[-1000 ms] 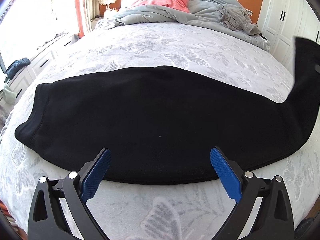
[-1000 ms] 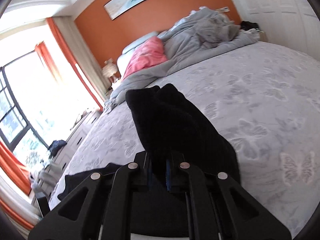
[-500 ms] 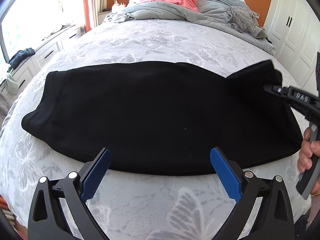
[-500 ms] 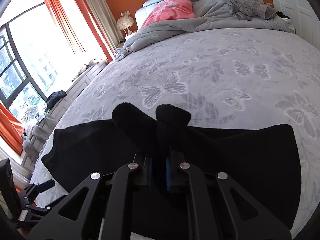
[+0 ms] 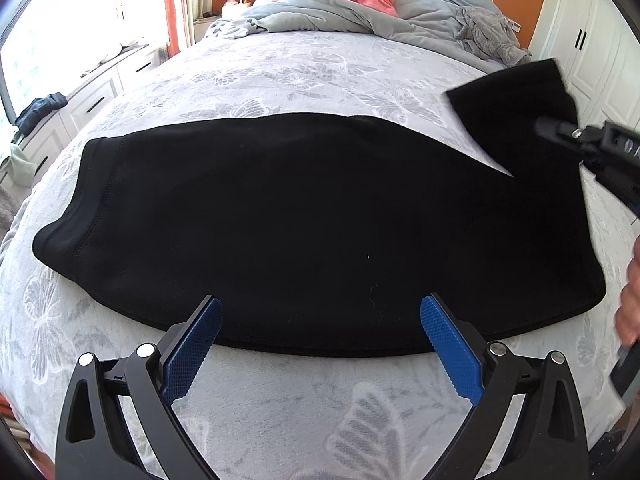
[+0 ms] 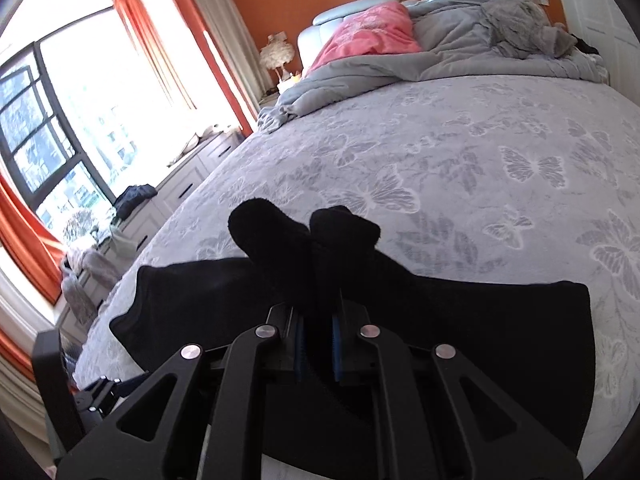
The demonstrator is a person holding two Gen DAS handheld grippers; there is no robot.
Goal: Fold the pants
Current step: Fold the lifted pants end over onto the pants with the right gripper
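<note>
In the left wrist view, the black pants (image 5: 304, 224) lie flat across the bed (image 5: 320, 64), legs stacked one on the other, waistband toward the window side on the left. The left tool (image 5: 320, 344) hovers near the closest edge of the fabric with its blue pads spread wide and nothing between them. At the right, the cuff end is lifted off the bed and doubled over the rest, pinched by the right tool (image 5: 560, 133). In the right wrist view, the right tool (image 6: 318, 344) is clamped narrow on the dark cuffs, which stick up beyond the pads in two rounded tufts, with the rest of the pants (image 6: 460, 320) spread on the bed below. By my reading, the lengthwise fold is done and the crosswise fold is under way: the cuffs must yet be carried to the waistband, laid down and released.
</note>
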